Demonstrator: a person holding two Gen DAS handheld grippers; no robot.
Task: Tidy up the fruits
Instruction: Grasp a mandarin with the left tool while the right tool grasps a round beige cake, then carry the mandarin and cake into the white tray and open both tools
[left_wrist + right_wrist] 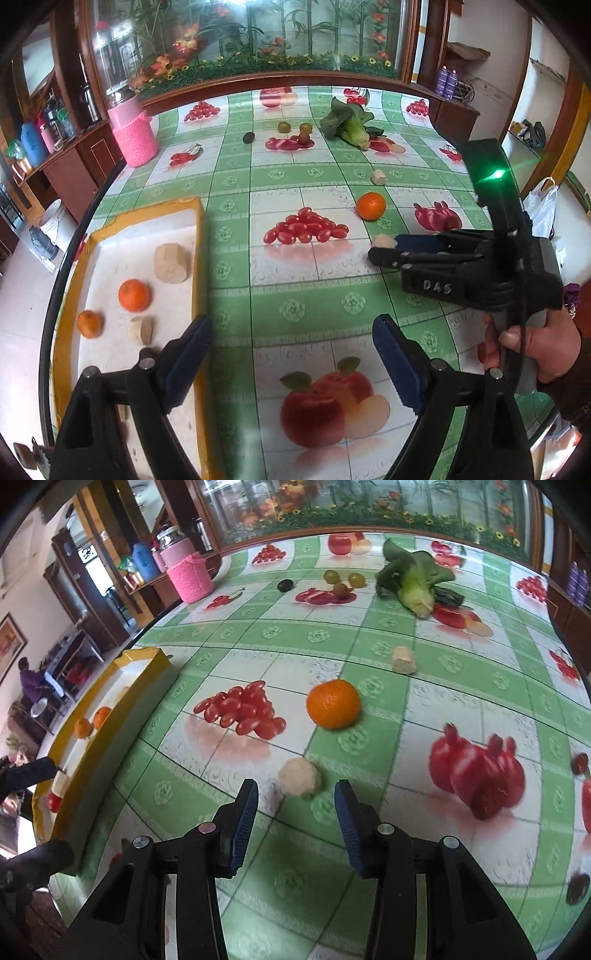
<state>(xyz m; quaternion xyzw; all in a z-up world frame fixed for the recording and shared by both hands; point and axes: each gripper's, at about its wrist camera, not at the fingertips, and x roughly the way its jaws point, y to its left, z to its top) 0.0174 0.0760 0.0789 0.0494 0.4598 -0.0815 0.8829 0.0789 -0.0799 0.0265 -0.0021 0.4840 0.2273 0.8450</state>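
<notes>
Reading "DAS" in raised letters on its black body, the right gripper point(382, 248) reaches in from 3 o'clock of the left wrist view, tilted down over the table point(295, 306), a hand point(535, 343) wrapped round its grip at 4 o'clock with a sleeve cut off by the frame edge. Its fingers point(243, 812) stand partly apart and hold nothing; a pale peeled fruit piece point(300, 777) lies on the cloth just ahead of the gap between them, untouched as far as the right wrist view shows. The left gripper point(291, 354) hangs over the cloth at 6 o'clock with its fingers point(188, 350) spread wide and empty, the left one above the yellow edge of the tray point(199, 236). In the tray at 8 o'clock lie two tangerines point(134, 294), a pale cut chunk point(170, 263) and a smaller wedge point(142, 329); its near end is hidden behind the gripper. Another tangerine point(333, 703) sits on the table at 12 o'clock of the right view, a second pale piece point(403, 659) beyond it. Farther off lie small round fruits point(331, 576), too small to name, and a leafy green vegetable point(413, 579).
</notes>
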